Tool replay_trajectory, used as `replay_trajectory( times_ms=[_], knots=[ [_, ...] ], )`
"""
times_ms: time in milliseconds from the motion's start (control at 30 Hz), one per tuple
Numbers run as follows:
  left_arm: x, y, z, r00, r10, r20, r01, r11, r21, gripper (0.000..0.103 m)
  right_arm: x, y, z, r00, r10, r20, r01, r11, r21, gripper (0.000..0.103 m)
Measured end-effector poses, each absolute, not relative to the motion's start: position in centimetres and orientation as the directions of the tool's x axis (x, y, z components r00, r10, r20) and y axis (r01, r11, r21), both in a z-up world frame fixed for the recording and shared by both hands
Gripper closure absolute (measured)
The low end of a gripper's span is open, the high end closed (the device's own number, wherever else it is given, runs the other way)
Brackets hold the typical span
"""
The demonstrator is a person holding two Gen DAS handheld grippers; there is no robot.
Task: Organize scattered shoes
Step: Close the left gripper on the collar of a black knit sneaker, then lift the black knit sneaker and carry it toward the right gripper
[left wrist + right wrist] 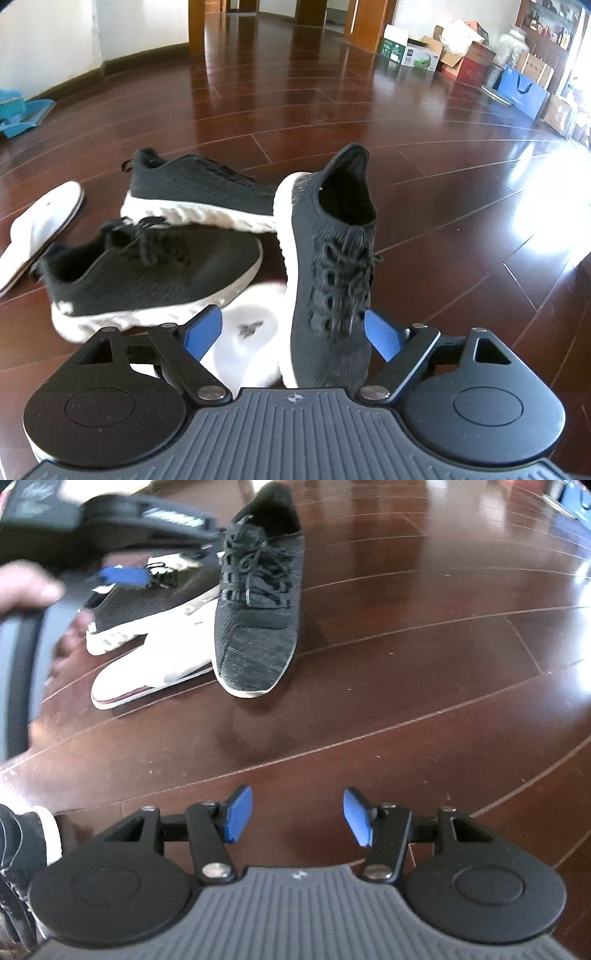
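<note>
The left gripper (293, 334) hung low over a cluster of shoes on the glossy reddish-brown plank floor (424, 177), its blue-padded fingers (382, 334) spread apart on either side of a black knit sneaker (328, 258), clamped on nothing. That sneaker had a woven mesh upper, black laces and a thin white sole, its toe nearest the camera and its open collar pointing away. Beside its toe lay a soft white slipper (247, 343) with a small dark emblem. Further left sat a black mesh trainer (147, 273) with a thick, wavy, sculpted white sole, and behind it its match (199, 192), lying side-on. A second white slipper (40, 229) rested flat at the far left edge.

The right gripper (297, 818) hovered over bare floor, fingers (240, 814) parted and empty, well apart from the shoes. Its view showed the knit sneaker (258, 609) touching the slipper (155, 664), with the left gripper's blurred dark body (110, 520) and a hand (29, 587) above them.

Cardboard boxes (443, 51) and a blue bag (522, 92) lined the far wall.
</note>
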State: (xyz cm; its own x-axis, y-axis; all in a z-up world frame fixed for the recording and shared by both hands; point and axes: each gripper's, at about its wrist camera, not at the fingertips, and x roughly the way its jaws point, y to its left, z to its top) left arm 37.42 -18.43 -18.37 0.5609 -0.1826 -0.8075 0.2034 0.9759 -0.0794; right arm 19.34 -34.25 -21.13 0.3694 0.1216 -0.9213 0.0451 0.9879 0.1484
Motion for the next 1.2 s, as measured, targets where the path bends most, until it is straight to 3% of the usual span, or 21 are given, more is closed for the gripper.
replay_trajectory(
  times_ms=[467,600,733,1200],
  knots=[
    [41.5,-20.7,-21.4,0.562,-0.19,-0.805,0.217,0.973,-0.079,0.021,21.1,-36.8,-23.7,0.354,0.127,-0.926,0.067,0.985,0.161,0.044],
    [41.9,-20.2,-22.1,0.531,-0.212,-0.821,0.17,0.975,-0.142,0.052,21.2,-37.3,-23.8,0.357,0.128,-0.925,0.08,0.983,0.167,0.044],
    [41.9,-19.8,-21.8,0.504,-0.237,-0.831,0.138,0.971,-0.194,0.065,21.2,-37.5,-24.0,0.352,0.125,-0.928,0.081,0.983,0.164,0.044],
    [38.5,-19.3,-19.9,0.414,-0.341,-0.844,0.184,0.939,-0.29,0.071,18.9,-40.2,-23.0,0.356,0.116,-0.927,0.124,0.978,0.17,0.044]
  ],
)
